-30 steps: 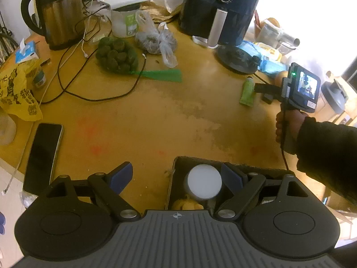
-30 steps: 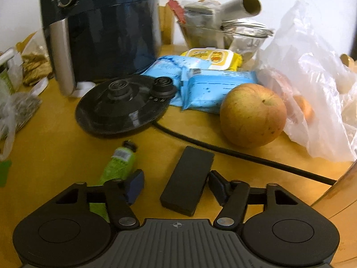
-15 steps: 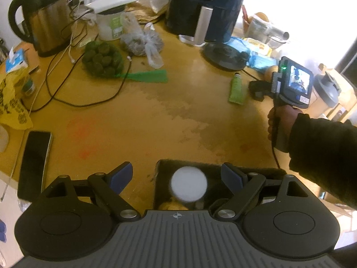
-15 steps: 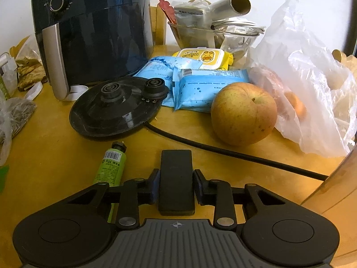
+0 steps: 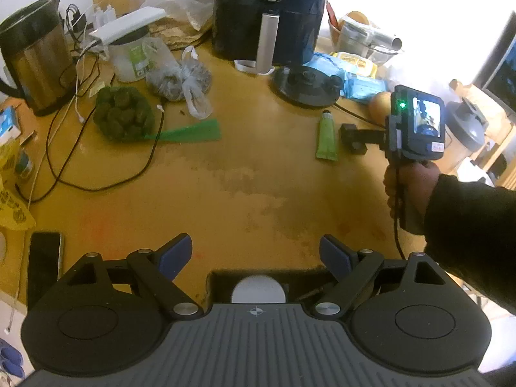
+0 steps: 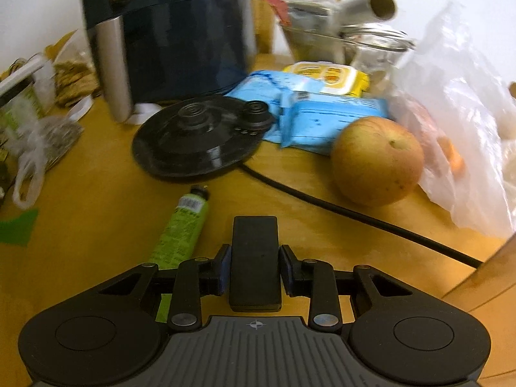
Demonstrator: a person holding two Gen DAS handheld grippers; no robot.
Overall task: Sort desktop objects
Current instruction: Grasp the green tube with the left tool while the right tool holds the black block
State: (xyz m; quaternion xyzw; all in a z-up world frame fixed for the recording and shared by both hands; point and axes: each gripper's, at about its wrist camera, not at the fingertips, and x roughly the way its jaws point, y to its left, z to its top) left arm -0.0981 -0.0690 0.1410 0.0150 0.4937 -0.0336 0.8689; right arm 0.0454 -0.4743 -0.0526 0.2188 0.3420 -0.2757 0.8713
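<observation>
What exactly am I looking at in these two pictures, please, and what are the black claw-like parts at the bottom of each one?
There is no robot here: a person holds a two-finger gripper in each hand, and each gripper carries a wide-angle camera looking forward along its fingers. The black parts at the bottom are those grippers.

The left view shows the left gripper, open and empty, above a cardboard box holding a white round thing. Across the wooden table you see the person's right hand holding the other gripper.

The right view shows the right gripper shut on a flat black block. Beside it lies a green tube; beyond are a black round kettle base, an apple, blue wipe packs and a dark air fryer.
</observation>
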